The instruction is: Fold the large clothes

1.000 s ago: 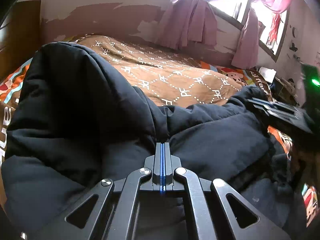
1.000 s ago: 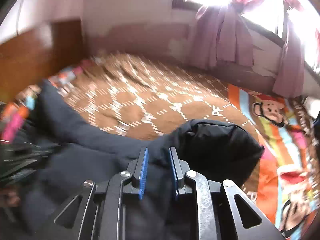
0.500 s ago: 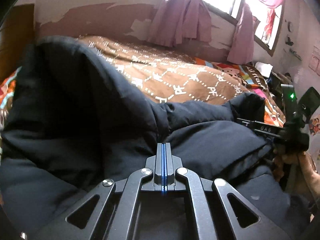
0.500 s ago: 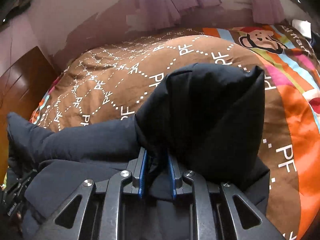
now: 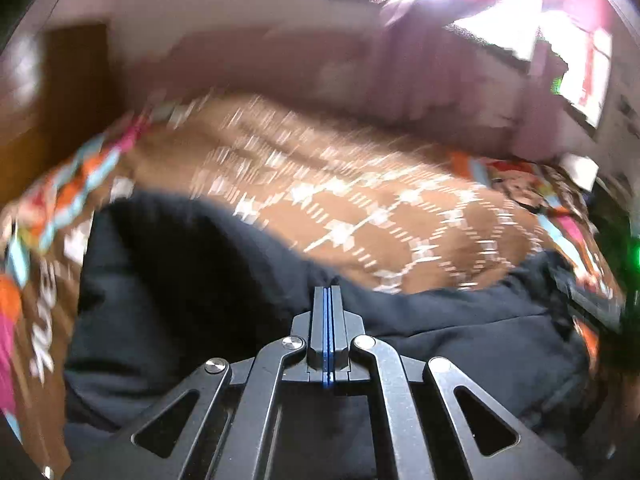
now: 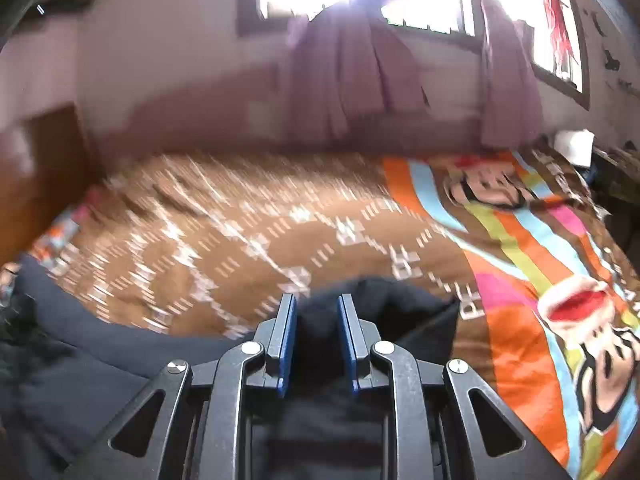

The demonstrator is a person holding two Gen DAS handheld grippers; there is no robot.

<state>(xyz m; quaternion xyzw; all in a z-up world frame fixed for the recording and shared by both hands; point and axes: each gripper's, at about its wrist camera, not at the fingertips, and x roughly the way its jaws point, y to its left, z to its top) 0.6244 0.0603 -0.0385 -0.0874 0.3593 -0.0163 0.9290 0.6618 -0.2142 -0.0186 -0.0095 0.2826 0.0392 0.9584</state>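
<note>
A black padded jacket (image 5: 180, 300) lies across the near side of the bed. My left gripper (image 5: 328, 290) is shut, pads together, with its tips at the jacket's far edge; whether a thin fold is pinched I cannot tell. In the right wrist view a bunched end of the jacket (image 6: 400, 312) rests low on the cover. My right gripper (image 6: 317, 300) has that dark fabric filling the gap between its blue pads, and its jaws are opening. Both views are motion-blurred.
The bed carries a brown cover with a white pattern (image 6: 240, 240) and a striped cartoon blanket (image 6: 540, 264) to the right. A wooden headboard (image 6: 40, 168) stands at left. Purple curtains (image 6: 352, 80) hang under bright windows on the far wall.
The jacket's bulk that stood high before both cameras has sunk onto the bed, showing more brown cover. The gap between the right jaws has widened. The left jaws stay together.
</note>
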